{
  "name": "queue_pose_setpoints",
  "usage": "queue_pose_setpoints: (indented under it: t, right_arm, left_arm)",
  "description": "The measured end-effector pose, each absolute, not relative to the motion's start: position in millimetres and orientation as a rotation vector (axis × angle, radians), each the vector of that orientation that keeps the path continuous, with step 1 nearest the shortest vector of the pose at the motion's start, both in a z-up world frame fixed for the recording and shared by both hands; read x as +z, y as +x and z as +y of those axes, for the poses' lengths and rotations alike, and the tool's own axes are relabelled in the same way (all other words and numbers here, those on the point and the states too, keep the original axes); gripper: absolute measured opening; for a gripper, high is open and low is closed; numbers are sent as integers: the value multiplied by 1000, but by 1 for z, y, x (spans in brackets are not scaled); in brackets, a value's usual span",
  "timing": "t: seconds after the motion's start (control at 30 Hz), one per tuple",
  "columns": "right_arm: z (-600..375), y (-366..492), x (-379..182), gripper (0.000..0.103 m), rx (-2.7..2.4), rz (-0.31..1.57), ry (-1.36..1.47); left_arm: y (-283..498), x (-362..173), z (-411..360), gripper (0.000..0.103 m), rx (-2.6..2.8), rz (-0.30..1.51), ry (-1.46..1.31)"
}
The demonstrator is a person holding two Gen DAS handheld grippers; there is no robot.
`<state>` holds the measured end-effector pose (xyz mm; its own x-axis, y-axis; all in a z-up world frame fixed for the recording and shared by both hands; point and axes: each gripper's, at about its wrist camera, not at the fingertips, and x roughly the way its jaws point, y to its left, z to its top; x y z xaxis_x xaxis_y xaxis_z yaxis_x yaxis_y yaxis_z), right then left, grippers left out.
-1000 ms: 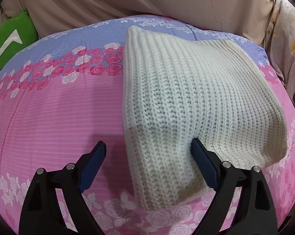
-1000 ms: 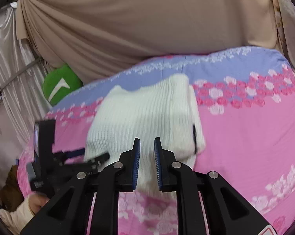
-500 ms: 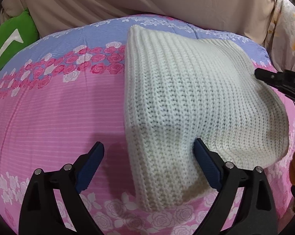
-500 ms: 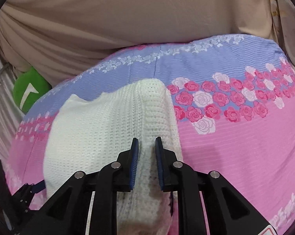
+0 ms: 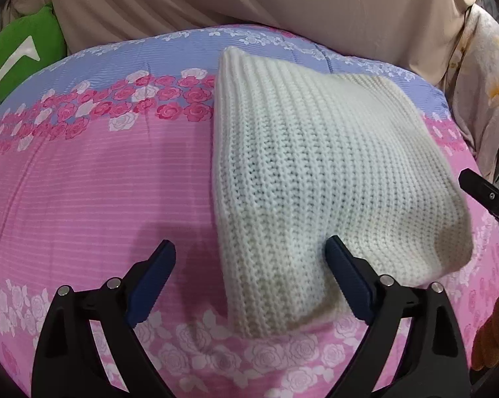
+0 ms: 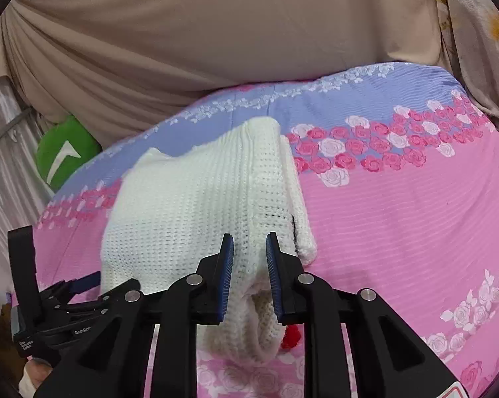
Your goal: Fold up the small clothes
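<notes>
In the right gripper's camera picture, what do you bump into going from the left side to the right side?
Left gripper → green cushion → white knitted garment → band of pink roses on the bedspread → floral cloth at the right edge.

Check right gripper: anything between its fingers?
Yes. In the right wrist view, the white knit's near edge sits between the right gripper's opening fingers.

Right tool (image 6: 249,265) lowered toward white knit garment (image 6: 196,212), jaws opening around its near fold
</notes>
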<state>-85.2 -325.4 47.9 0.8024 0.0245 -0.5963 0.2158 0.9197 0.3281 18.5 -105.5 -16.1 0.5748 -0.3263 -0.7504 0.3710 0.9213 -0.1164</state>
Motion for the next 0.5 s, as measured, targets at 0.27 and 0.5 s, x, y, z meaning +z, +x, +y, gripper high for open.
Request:
queue_pose_setpoints:
  t: [0.27,0.5]
  right_arm:
    - [-320,-74,-1,16,-107,751,403]
    - [-312,-99,28,20,-105,689,362]
  left_arm:
    - [4,29,-124,89,-467,769,41]
    - [25,-7,-153,90,-377,820,142]
